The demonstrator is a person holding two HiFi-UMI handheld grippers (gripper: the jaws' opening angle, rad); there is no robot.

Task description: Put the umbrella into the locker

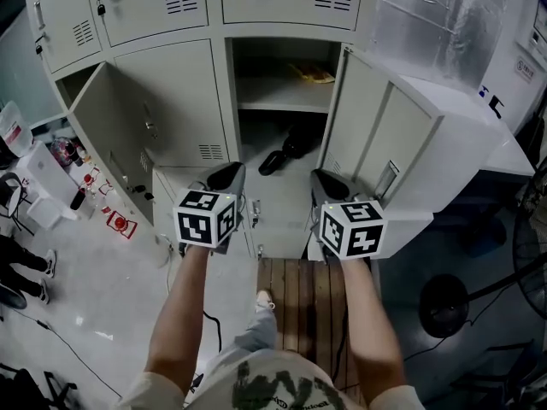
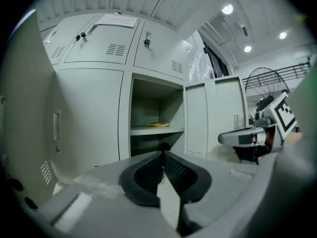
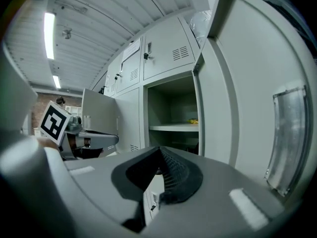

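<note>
Umbrella, black and folded, lies on the floor of the open locker, in the lower compartment beneath the shelf, which carries a yellow object. The door stands swung out to the right. In front of the opening, well apart from the umbrella, both bare forearms reach straight forward side by side. The left tool and the right tool point almost level at the locker. Each has its jaws pressed together on nothing.
</note>
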